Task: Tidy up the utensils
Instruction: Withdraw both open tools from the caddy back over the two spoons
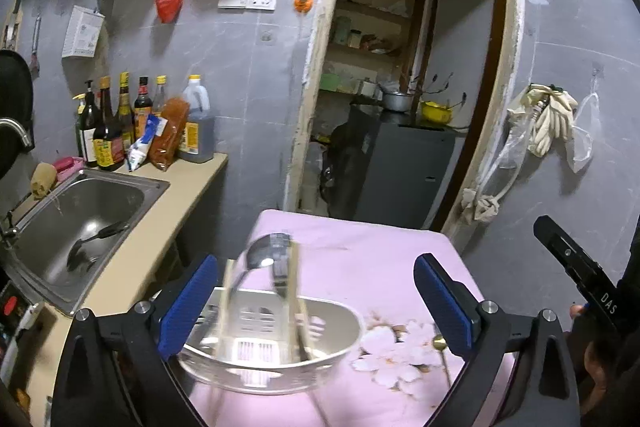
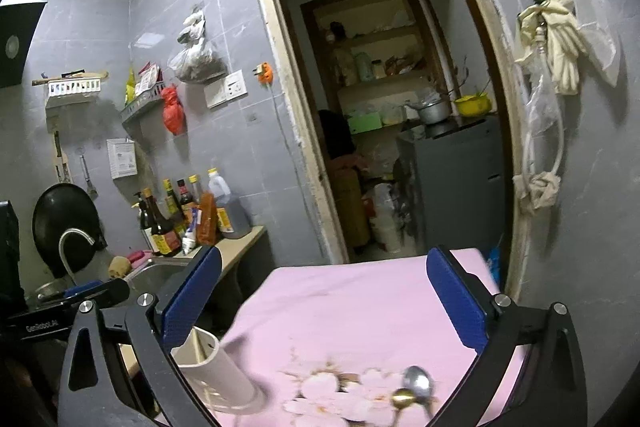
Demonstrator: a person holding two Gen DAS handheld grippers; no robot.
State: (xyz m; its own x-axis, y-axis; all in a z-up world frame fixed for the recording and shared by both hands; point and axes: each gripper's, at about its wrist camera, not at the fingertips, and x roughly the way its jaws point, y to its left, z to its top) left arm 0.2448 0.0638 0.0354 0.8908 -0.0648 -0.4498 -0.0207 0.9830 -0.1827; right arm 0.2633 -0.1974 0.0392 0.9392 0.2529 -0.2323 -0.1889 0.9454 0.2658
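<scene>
Both grippers, left (image 1: 316, 301) & right (image 2: 324, 297), stood spread wide w/ nothing between the blue pads. White perforated plastic utensil caddy (image 1: 276, 339) sat on pink floral tablecloth (image 1: 360, 251), holding steel ladle (image 1: 266, 253) & chopsticks; gold spoon (image 2: 404, 398) & silver spoon (image 2: 418, 383) lay beside it.

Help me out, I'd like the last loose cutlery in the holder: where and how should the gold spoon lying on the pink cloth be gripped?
Probably by its thin handle, from above. The gold spoon lies flat on the pink cloth beside a silver spoon, so its bowl is crowded. Both the left gripper and right gripper are open and empty; the right looks nearer.
</scene>
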